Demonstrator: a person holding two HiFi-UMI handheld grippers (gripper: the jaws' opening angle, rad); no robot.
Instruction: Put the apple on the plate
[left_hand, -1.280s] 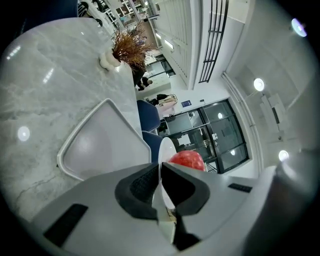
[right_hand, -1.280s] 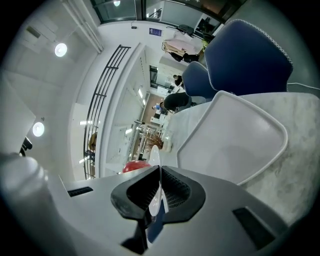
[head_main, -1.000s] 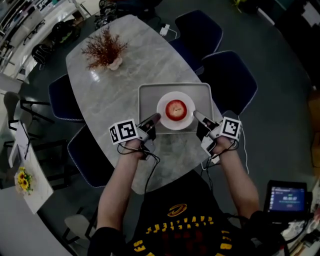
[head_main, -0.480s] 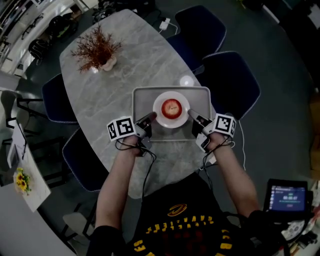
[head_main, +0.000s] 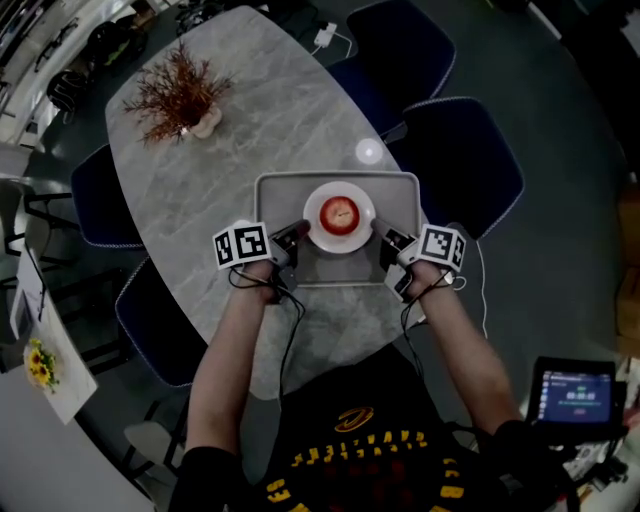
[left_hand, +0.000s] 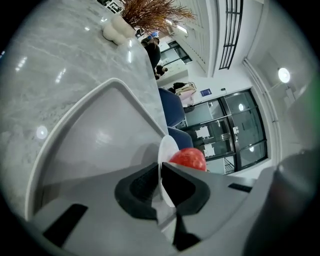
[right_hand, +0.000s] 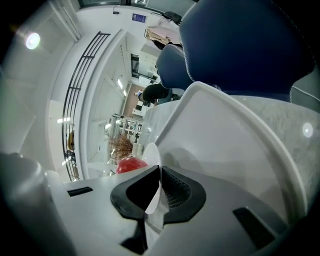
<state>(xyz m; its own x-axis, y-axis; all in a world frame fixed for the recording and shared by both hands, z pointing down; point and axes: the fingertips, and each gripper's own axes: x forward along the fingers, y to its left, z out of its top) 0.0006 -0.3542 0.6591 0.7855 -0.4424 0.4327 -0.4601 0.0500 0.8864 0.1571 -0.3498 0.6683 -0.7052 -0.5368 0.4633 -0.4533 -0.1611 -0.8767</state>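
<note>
On the head view I have the apple (head_main: 340, 213) sitting in the middle of the white plate (head_main: 340, 243), and the plate is inside the grey tray (head_main: 275, 195) on the marble table (head_main: 230, 150). The left gripper (head_main: 299, 230) comes in at the plate's left edge and the right gripper (head_main: 381, 236) at its right edge. From up here I cannot judge how the jaws stand, since the tips blend into the rim.

The left gripper view settles it for that side. The left gripper (left_hand: 160, 167) has its jaws nearly together, pinched on the thin edge of the plate (left_hand: 167, 150), with one dark pad on either face. The apple (left_hand: 188, 158) rises red just past the jaws, and the tray (left_hand: 100, 135) spreads out beneath.

The right gripper view shows the same on the other side. The right gripper (right_hand: 160, 172) is clamped narrow on the rim of the plate (right_hand: 151, 152), the apple (right_hand: 131, 164) shows beyond it, and the tray (right_hand: 225, 145) wall curves around to the right. This view also shows a navy chair (right_hand: 240, 45) behind the tray.

Only the head view shows the dried plant (head_main: 178, 92) at the table's far end well apart from the tray. It also shows a lit screen (head_main: 572, 393) at lower right. I cannot tell from any view whether the plate rests on the tray floor or hangs just above it.
</note>
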